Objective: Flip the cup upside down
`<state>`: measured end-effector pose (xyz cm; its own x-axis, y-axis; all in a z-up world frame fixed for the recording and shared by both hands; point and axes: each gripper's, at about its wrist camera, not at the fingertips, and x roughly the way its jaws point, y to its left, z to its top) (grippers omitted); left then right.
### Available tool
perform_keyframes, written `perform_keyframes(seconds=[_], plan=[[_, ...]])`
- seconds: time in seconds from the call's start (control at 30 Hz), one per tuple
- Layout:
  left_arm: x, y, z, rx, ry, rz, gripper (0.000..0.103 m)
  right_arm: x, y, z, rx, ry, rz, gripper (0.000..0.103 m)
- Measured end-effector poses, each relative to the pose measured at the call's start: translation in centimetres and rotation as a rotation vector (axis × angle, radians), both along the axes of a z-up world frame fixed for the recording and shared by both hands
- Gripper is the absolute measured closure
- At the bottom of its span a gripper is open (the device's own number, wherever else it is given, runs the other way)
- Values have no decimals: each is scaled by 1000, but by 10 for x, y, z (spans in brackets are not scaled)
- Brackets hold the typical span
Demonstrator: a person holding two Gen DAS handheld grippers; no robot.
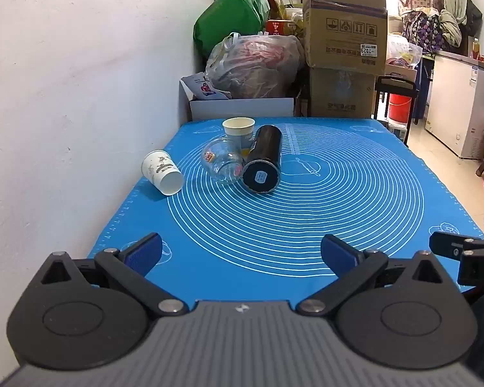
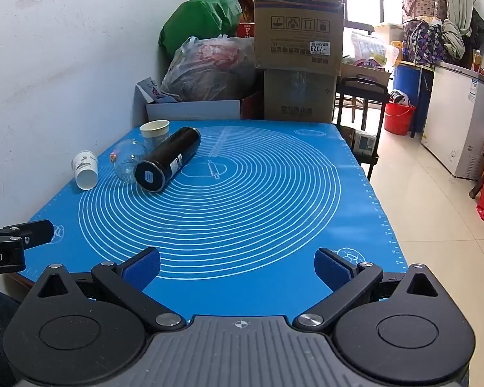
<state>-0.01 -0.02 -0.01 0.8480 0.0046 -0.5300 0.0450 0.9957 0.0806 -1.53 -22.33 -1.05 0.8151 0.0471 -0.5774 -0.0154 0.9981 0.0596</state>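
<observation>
A white paper cup (image 1: 162, 172) (image 2: 85, 170) lies on its side at the mat's far left, mouth toward me. A second paper cup (image 1: 238, 130) (image 2: 155, 133) stands upright at the far edge. A clear glass jar (image 1: 222, 163) (image 2: 128, 159) and a black cylindrical bottle (image 1: 263, 159) (image 2: 167, 159) lie on their sides between them. My left gripper (image 1: 241, 256) is open and empty over the mat's near edge. My right gripper (image 2: 237, 269) is open and empty, also at the near edge, to the right of the left one.
A blue silicone mat (image 1: 306, 225) (image 2: 242, 200) covers the table. A white wall (image 1: 64, 96) runs along the left. Cardboard boxes (image 1: 345, 42) and plastic bags (image 1: 251, 64) pile up behind the table. Tiled floor (image 2: 435, 209) drops off on the right.
</observation>
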Motion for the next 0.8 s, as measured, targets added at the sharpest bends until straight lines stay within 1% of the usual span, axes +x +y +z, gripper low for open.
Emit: perform_keyframes(seconds=[0.3,0.33,0.5,0.57,0.8], plan=[[-1,4,2,-2,-6,8,0,2,1,-2,1,6,7,0],[1,-1,2,6,-3,1,0,1,0,-1,-1,5,2,0],[1,-1,2,4,-3,0,0,-2,-8,2,0,2,1,0],[1,-1,2,4,-3,0,0,4,2,-4,-1,6,4,0],[3,-3,2,6,-1,1,0,6,4,-5,0,6,5,0]])
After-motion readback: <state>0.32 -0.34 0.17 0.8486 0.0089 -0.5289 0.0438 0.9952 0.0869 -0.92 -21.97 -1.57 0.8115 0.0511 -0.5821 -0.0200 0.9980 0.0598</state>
